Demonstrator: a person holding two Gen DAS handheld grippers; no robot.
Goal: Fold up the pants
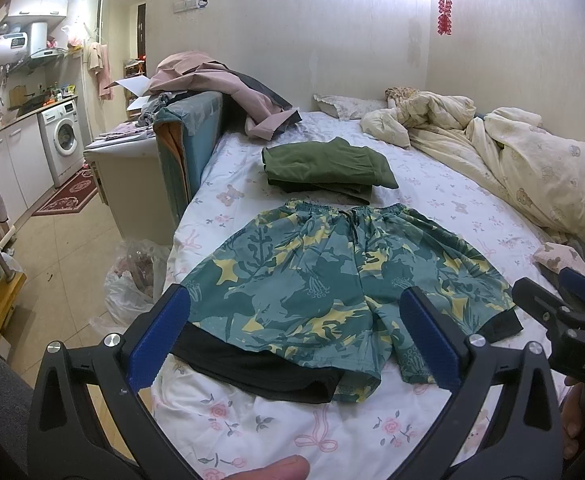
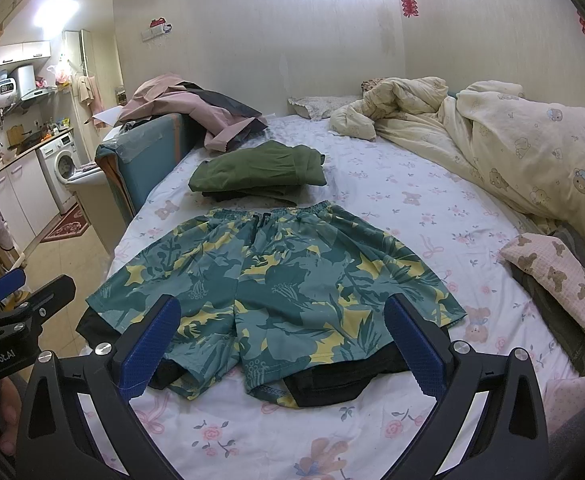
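Note:
Green and yellow patterned shorts with a black inner lining lie spread flat on the floral bed sheet, waistband away from me and both leg hems toward me. My left gripper hovers open above the near hems, nothing between its blue pads. My right gripper also stands open above the hems, holding nothing. Each gripper shows at the edge of the other's view: the right gripper and the left gripper.
A folded olive garment lies just beyond the waistband. A crumpled cream duvet fills the right side. Pink clothes drape over a blue headboard at left. A bear-print cloth lies at right. Floor and a plastic bag are left of the bed.

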